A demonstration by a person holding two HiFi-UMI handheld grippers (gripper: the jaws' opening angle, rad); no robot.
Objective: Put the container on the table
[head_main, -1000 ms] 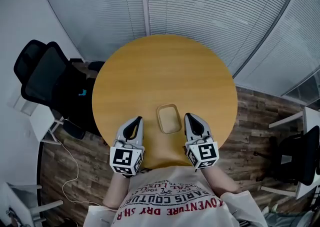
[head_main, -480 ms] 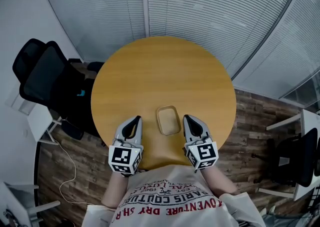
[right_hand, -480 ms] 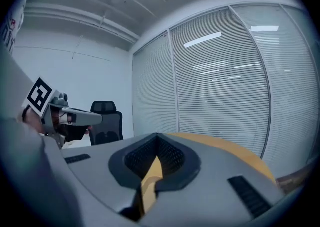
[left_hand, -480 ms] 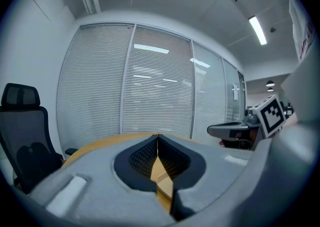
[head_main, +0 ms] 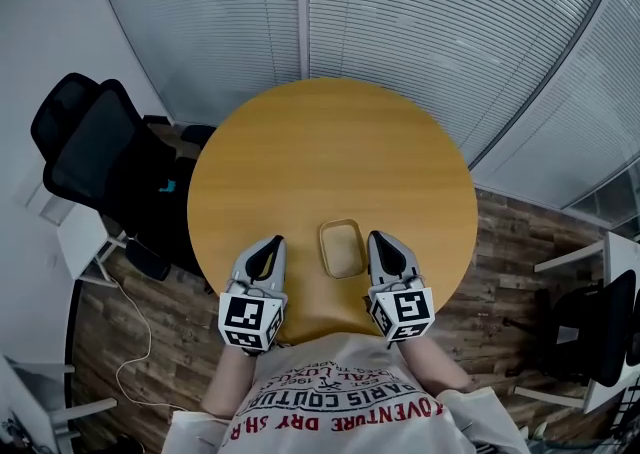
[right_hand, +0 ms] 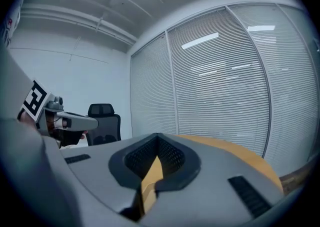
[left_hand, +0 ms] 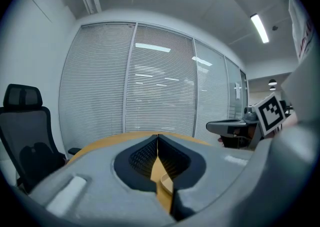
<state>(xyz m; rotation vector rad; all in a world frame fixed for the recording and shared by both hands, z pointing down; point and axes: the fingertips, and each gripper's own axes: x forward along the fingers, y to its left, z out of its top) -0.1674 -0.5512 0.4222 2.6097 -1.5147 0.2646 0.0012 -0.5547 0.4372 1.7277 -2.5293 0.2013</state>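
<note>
Head view, container (head_main: 342,248): tan, rounded-rectangular, open side up. It sits flat on the round wooden worktop (head_main: 320,152), near the edge closest to you.
Head view, left gripper (head_main: 272,240): over the worktop's near edge, left of the container, with a clear gap. Its marker cube (head_main: 252,320) is back by your shirt (head_main: 340,402).
Head view, right gripper (head_main: 378,236): right of the container, just beside it, with only a thin gap showing. It runs roughly parallel to your left one.
Head view, surroundings: black chair (head_main: 95,157) on the left, blinds (head_main: 400,12) behind the worktop.
Left gripper view, fingers (left_hand: 142,158): pressed together at the tips, nothing between them.
Left gripper view, container (left_hand: 166,183): a bit of its rim shows through the opening below the closed tips, lying on the worktop (left_hand: 115,138).
Right gripper view, fingers (right_hand: 170,157): closed tip to tip and empty. Only bare worktop (right_hand: 235,153) shows through the gap.
Right gripper view, left gripper (right_hand: 65,120): visible off to the left, chair behind it.
</note>
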